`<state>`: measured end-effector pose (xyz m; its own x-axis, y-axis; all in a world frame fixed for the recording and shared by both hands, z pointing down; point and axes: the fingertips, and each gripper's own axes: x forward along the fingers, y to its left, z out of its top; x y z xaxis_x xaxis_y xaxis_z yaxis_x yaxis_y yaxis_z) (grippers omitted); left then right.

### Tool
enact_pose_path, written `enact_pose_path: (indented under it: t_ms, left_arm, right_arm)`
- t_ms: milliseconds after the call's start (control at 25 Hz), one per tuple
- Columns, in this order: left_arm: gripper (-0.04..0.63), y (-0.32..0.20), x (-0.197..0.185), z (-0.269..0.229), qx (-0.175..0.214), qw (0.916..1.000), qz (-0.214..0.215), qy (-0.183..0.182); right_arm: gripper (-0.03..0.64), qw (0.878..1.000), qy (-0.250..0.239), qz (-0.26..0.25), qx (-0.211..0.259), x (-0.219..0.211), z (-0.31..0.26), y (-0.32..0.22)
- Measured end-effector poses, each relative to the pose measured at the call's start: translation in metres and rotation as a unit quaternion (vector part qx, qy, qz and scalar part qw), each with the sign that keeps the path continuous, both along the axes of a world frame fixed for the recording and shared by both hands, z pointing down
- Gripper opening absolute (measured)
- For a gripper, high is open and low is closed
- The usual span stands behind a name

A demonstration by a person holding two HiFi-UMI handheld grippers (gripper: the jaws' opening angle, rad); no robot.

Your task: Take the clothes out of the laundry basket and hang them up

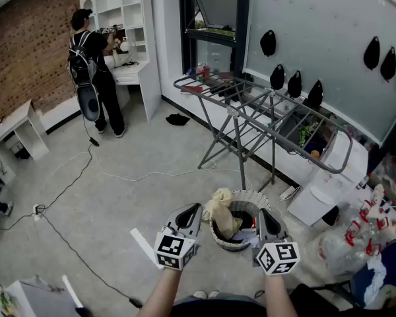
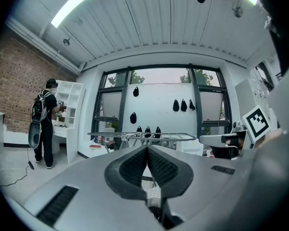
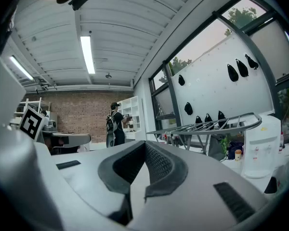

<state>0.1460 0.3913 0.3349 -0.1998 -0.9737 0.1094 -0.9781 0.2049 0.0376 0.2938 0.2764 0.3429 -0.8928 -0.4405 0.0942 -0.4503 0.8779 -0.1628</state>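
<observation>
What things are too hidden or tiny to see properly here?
Laundry basket, head view: the right gripper covers its right side; the beige cloth covers what lies underneath.
Person at the shelves, head view: turned away and tiny, so the hands are unclear.

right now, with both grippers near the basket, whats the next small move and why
Probably open the left gripper and lower it onto the beige garment draped over the rim of the wicker basket: both it and the right gripper are shut and empty.
</observation>
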Motion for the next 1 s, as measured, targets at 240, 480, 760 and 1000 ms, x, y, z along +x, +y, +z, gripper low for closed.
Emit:
enact_pose_path:
  t_ms: [240,480,760,1000]
  left_arm:
    - [0.020,-0.006,0.000,0.003,-0.003,1.0000,0.004,0.000]
    - [0.020,-0.012,0.005,0.007,-0.007,0.9999,0.012,0.004]
    - [0.020,-0.013,0.005,0.018,-0.015,0.9995,0.013,0.022]
    - [0.021,-0.014,0.007,0.019,-0.016,0.9994,0.014,0.026]
  right_arm:
    - [0.000,1.000,-0.002,-0.003,-0.003,-0.004,0.001,-0.001]
    - [0.000,1.000,-0.006,-0.012,-0.004,-0.004,0.005,-0.004]
    - [0.002,1.000,-0.007,-0.006,-0.017,-0.002,0.009,-0.007]
    - [0.002,1.000,-0.008,-0.017,-0.020,-0.004,0.009,-0.008]
